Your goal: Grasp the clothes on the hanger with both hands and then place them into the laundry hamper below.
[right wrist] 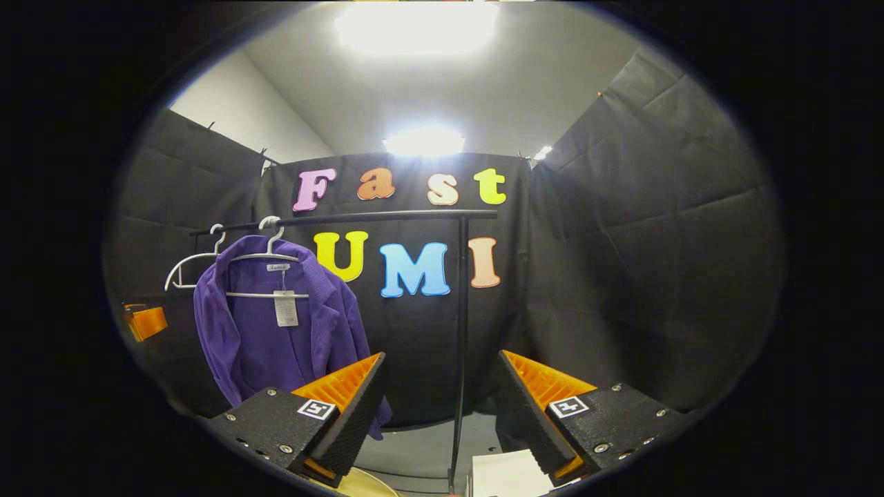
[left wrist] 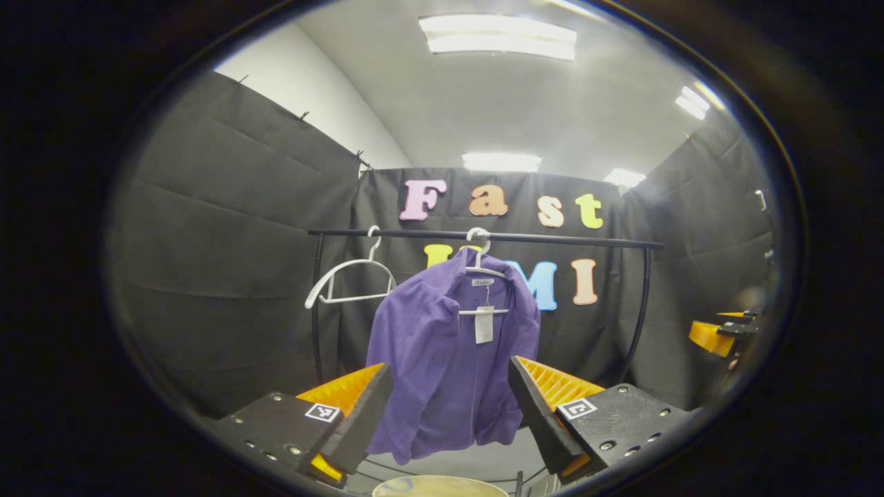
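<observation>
Black cloth walls enclosed a dark clothes rail (left wrist: 483,237). From left to right on it hung a bare white hanger (left wrist: 349,279), then a purple jacket (left wrist: 449,359) on its own hanger. Both the left gripper (left wrist: 450,407) and right gripper (right wrist: 442,404) were spread wide, grasping nothing, apart from the jacket. A hamper rim (left wrist: 440,486) showed below.

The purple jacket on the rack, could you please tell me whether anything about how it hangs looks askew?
Yes: the purple ribbed jacket sits lopsided on its white plastic hanger, bunched toward one shoulder, its front open and a paper tag dangling. Beside it, an empty white hanger hangs tilted.
</observation>
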`<state>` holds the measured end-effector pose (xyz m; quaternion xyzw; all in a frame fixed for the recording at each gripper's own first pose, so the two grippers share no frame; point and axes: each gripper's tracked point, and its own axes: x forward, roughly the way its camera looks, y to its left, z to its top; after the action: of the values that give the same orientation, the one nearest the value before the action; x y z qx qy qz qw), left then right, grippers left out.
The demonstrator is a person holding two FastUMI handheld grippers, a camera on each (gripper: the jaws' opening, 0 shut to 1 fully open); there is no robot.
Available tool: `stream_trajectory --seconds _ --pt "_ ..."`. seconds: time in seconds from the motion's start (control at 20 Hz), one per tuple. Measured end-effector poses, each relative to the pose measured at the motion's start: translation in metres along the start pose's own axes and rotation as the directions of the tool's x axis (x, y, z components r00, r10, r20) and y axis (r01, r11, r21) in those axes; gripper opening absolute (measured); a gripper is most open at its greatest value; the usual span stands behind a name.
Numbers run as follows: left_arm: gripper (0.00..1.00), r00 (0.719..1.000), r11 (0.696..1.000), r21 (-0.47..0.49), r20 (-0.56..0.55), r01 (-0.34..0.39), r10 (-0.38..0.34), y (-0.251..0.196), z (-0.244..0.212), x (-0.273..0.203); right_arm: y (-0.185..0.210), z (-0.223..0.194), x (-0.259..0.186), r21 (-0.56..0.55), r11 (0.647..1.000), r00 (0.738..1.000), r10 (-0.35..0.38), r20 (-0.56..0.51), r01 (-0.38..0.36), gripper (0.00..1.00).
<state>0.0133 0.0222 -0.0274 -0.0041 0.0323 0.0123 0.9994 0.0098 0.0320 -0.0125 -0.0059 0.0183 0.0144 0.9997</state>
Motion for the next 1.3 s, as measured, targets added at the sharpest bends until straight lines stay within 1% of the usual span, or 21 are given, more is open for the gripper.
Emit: stream_trajectory --seconds 0.15,0.3,0.35,0.4,0.45,0.5,0.55,0.6,0.65,0.75,0.85,0.95,1.0,1.05,1.1,1.15,1.2,1.25,1.3 --pt "1.00 1.000 1.000 0.000 -0.023 -0.005 0.005 0.004 -0.009 0.014 0.022 0.005 0.013 0.004 0.999 0.999 0.037 0.000 -0.037 0.96" --pt "1.00 0.998 0.999 -0.024 -0.053 -0.032 0.031 0.013 -0.012 0.032 0.054 0.006 0.031 0.030 0.994 0.994 0.108 -0.035 -0.107 0.96" --pt "1.00 0.997 0.999 -0.029 -0.059 -0.044 0.042 0.018 -0.009 0.041 0.064 0.006 0.040 0.039 0.991 0.990 0.133 -0.044 -0.131 0.96" --pt "0.97 0.997 0.998 -0.031 -0.059 -0.057 0.055 0.023 -0.007 0.047 0.073 0.007 0.049 0.045 0.988 0.987 0.152 -0.050 -0.150 0.96" --pt "0.98 0.996 0.997 -0.031 -0.058 -0.070 0.068 0.027 -0.004 0.057 0.081 0.007 0.059 0.049 0.985 0.984 0.167 -0.057 -0.165 0.96" --pt "1.00 0.995 0.996 -0.030 -0.057 -0.084 0.082 0.030 -0.002 0.065 0.089 0.008 0.070 0.055 0.982 0.981 0.184 -0.068 -0.180 0.96" --pt "1.00 0.994 0.995 -0.028 -0.058 -0.093 0.092 0.031 -0.002 0.075 0.098 0.008 0.081 0.058 0.979 0.977 0.200 -0.075 -0.196 0.96" --pt "0.97 0.993 0.995 -0.024 -0.063 -0.101 0.099 0.031 -0.002 0.086 0.106 0.009 0.092 0.059 0.976 0.973 0.216 -0.084 -0.211 0.96" --pt "1.00 0.992 0.994 -0.018 -0.070 -0.111 0.110 0.031 -0.003 0.098 0.114 0.011 0.103 0.061 0.972 0.969 0.232 -0.083 -0.228 0.96" --pt "0.97 0.987 0.990 -0.006 -0.073 -0.144 0.143 0.031 -0.002 0.121 0.134 0.017 0.126 0.068 0.961 0.960 0.273 -0.069 -0.268 0.96" --pt "0.97 0.982 0.985 0.021 -0.077 -0.171 0.173 0.028 -0.003 0.144 0.154 0.017 0.151 0.086 0.949 0.949 0.309 -0.070 -0.303 0.96" --pt "0.97 0.979 0.980 0.068 -0.070 -0.186 0.191 0.024 -0.002 0.167 0.176 0.017 0.174 0.115 0.933 0.934 0.351 -0.069 -0.342 0.96" --pt "1.00 0.978 0.977 0.090 -0.064 -0.192 0.198 0.023 0.001 0.178 0.186 0.015 0.186 0.124 0.926 0.927 0.368 -0.071 -0.358 0.96" --pt "1.00 0.978 0.976 0.105 -0.061 -0.192 0.199 0.020 0.000 0.190 0.197 0.010 0.197 0.127 0.919 0.919 0.385 -0.080 -0.374 0.96" --pt "0.97 0.976 0.973 0.115 -0.063 -0.199 0.207 0.019 -0.004 0.199 0.206 0.005 0.208 0.129 0.912 0.911 0.402 -0.089 -0.390 0.96" --pt "1.00 0.975 0.971 0.119 -0.065 -0.205 0.214 0.017 -0.006 0.207 0.215 0.000 0.216 0.132 0.905 0.903 0.419 -0.100 -0.405 0.94" --pt "0.97 0.974 0.971 0.119 -0.064 -0.206 0.215 0.015 -0.008 0.213 0.222 -0.005 0.224 0.137 0.898 0.895 0.434 -0.107 -0.419 0.95" --pt "0.97 0.974 0.971 0.122 -0.065 -0.207 0.216 0.012 -0.009 0.222 0.229 -0.010 0.232 0.141 0.892 0.888 0.446 -0.113 -0.430 0.95" --pt "1.00 0.973 0.969 0.126 -0.065 -0.212 0.222 0.010 -0.013 0.230 0.234 -0.015 0.240 0.144 0.889 0.884 0.452 -0.117 -0.436 0.95"
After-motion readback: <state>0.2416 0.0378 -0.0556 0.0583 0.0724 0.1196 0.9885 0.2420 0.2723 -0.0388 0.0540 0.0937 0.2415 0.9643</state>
